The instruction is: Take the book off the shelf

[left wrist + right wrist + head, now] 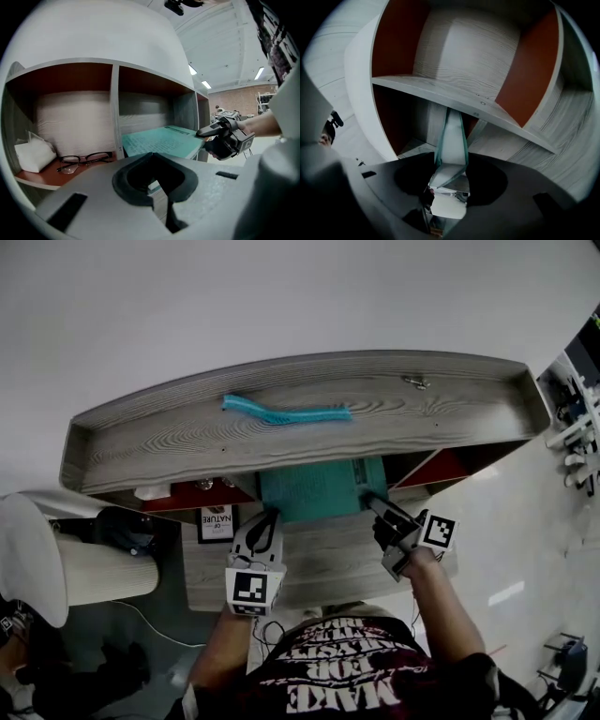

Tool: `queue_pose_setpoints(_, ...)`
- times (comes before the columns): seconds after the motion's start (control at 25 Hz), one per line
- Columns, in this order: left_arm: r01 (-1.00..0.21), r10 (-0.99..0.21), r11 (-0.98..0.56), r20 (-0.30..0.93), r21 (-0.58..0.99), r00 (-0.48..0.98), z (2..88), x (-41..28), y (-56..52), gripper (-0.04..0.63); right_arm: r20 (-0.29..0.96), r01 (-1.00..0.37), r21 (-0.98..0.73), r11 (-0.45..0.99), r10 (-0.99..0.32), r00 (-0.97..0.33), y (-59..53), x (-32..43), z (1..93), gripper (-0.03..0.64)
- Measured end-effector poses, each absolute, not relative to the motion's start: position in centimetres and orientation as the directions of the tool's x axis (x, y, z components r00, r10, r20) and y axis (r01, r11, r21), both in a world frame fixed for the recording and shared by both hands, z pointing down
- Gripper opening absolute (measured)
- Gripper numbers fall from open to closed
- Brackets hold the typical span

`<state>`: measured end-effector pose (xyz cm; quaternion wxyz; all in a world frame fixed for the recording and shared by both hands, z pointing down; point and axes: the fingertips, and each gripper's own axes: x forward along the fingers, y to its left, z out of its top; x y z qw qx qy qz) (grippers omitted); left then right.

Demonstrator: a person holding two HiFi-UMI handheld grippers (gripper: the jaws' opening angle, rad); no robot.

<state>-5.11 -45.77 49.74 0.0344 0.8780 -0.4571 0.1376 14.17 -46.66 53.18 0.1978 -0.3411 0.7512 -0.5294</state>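
A thin teal book [319, 488] lies flat in the middle compartment of the wood-grain shelf [169, 451] and juts out over the front edge. My right gripper [377, 505] is shut on its front right corner, one finger above the cover and one below, as the left gripper view shows [206, 133]. In the right gripper view the book's edge [452, 136] stands between the two jaws [450, 180]. My left gripper [264, 519] hovers just in front of the book's left front corner, apart from it, with its jaws together [161, 197] and nothing in them.
A pair of glasses [84, 161] and a white tissue wad [32, 154] lie in the left compartment. On the shelf's top lie a teal strip [281, 413] and a small metal piece [417, 382]. A white card with print [216, 522] and a white chair [37, 563] are at the left.
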Motion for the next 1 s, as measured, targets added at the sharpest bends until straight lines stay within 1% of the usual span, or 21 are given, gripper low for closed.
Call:
queue_pose_setpoints(0.16, -0.826, -0.809, -0.560, 0.259, -0.066, 0.528, 49.1, -6.4, -44.5, 0.006, 0.035, -0.226, -0.964, 0.141, -0.773, -0.633, -44.9, 15.0, 53.7, 0.201)
queue_pose_setpoints(0.48, -0.857, -0.852, -0.504, 0.222, -0.107, 0.474, 46.9, -10.3, -40.3, 0.007, 0.028, -0.150, -0.987, 0.063, -0.842, -0.538, -40.6, 15.9, 54.0, 0.187)
queue_pose_setpoints(0.8, -0.875, -0.873, -0.466, 0.227, -0.129, 0.431, 46.5, -13.6, -34.7, 0.007, 0.035, -0.133, -0.991, 0.033, -0.878, -0.477, -36.8, 15.4, 54.0, 0.183)
queue_pose_setpoints(1.0, -0.882, -0.881, -0.448, 0.236, -0.142, 0.410, 46.7, -14.9, -31.9, 0.006, 0.014, -0.100, -0.994, 0.037, -0.881, -0.473, -34.4, 14.9, 53.8, 0.181)
